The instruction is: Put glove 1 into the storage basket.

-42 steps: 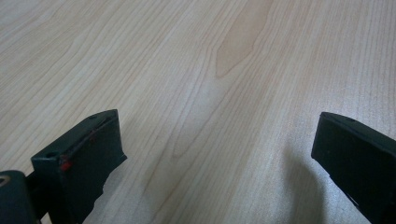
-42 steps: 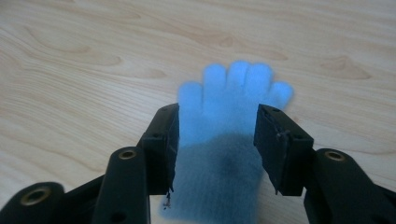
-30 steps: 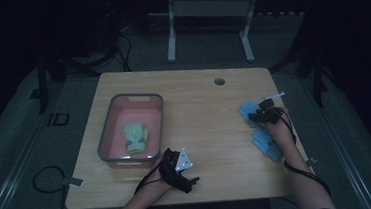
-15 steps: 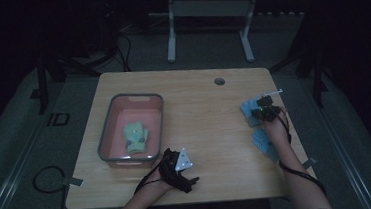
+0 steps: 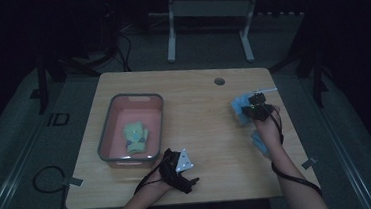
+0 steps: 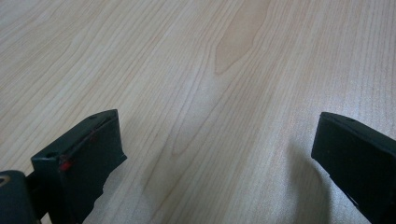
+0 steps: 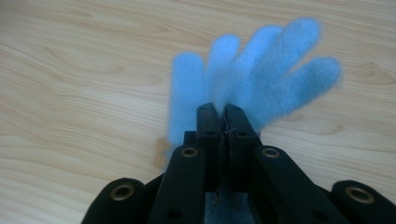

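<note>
On the wooden table (image 5: 204,108), the pink bin (image 5: 107,143) keeps its green toy (image 5: 135,137), while right of the bin the right gripper (image 7: 223,112), jaws clamped on a blue glove (image 7: 261,70), has carried it slightly farther away, suggesting repositioning; the left gripper (image 6: 215,154) rests near the bin's front corner, jaws apart

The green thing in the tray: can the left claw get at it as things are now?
Probably yes. The left claw stands open, holding nothing, just beside the tray. The tray has no lid, and the green thing lies alone inside it, so nothing seems to block the way.
</note>
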Available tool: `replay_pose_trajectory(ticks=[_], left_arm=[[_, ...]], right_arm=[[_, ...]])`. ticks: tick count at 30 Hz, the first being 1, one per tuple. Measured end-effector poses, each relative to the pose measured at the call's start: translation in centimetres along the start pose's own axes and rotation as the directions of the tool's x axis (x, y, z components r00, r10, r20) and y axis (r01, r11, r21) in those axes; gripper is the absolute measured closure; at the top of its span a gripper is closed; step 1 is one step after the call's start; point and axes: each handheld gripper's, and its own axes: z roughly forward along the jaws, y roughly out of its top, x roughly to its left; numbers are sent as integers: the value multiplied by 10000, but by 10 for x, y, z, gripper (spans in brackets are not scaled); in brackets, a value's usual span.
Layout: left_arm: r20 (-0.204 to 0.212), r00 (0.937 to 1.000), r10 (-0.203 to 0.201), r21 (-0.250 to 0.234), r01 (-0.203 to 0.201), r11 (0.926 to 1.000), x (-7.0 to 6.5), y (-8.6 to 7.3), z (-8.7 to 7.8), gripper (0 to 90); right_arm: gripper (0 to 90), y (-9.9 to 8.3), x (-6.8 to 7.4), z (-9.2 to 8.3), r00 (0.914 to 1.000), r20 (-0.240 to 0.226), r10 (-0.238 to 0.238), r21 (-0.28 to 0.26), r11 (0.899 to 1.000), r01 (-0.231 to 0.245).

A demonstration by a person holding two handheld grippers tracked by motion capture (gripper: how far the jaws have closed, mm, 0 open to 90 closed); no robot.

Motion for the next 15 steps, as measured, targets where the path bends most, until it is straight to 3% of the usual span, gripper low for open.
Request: replay_pose_trajectory(ticks=[9, 15], left_arm=[[-16, 10000, 36, -18, -36, 10000, 0, 1, 0, 22], [-241, 9996, 162, -44, -163, 9999, -1, 2, -3, 22]], right_arm=[[865, 2, 34, -28, 9992, -395, -31, -672, 9977, 5], [865, 0, 53, -36, 9977, -670, -43, -861, 9963, -14]])
